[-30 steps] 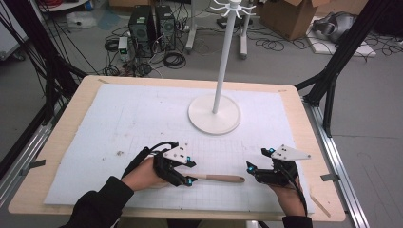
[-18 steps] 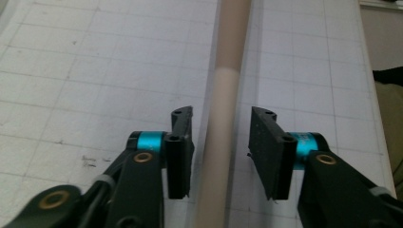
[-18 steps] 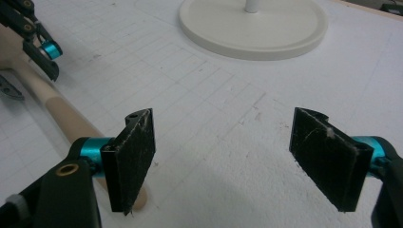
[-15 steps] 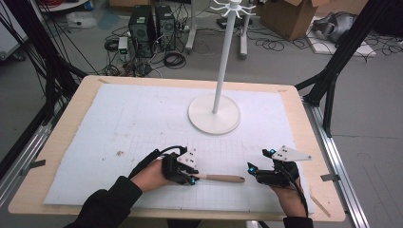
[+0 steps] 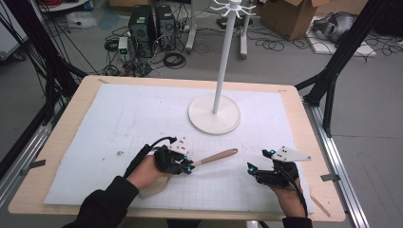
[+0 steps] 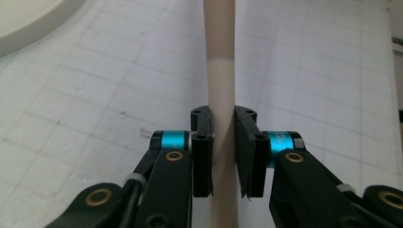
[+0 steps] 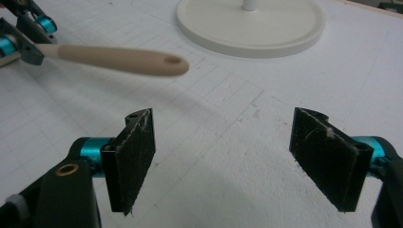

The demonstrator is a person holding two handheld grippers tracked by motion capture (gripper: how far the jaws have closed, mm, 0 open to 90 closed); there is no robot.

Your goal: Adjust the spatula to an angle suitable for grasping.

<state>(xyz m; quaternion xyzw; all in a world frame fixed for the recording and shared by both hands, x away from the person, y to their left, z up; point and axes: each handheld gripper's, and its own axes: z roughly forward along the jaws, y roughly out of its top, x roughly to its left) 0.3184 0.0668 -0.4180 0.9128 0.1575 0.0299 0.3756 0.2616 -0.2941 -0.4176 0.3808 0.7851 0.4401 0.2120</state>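
Observation:
A utensil with a beige wooden handle (image 5: 219,156) and a pale shaft points toward the white stand. My left gripper (image 5: 188,167) is shut on it; its jaws have just been closing, with the shaft (image 6: 221,47) between them, and the pads now press on both sides. The handle's free end (image 7: 123,59) hangs a little above the mat, with a shadow beneath. A pale, flat head (image 5: 154,186) shows under the left hand. My right gripper (image 5: 249,167) rests near the front right, open, nothing between its pads (image 7: 138,147).
A white stand's round base (image 5: 202,121) sits mid-table on the white gridded mat (image 5: 119,123), with a tall pole (image 5: 223,61) rising from it. The base rim (image 7: 252,42) lies ahead of the right gripper. Cables and boxes lie on the floor beyond the table.
The left gripper moved onto the utensil and shut on it. The handle, which lay flat across the mat, now angles toward the stand with its end raised. The right gripper stayed put.

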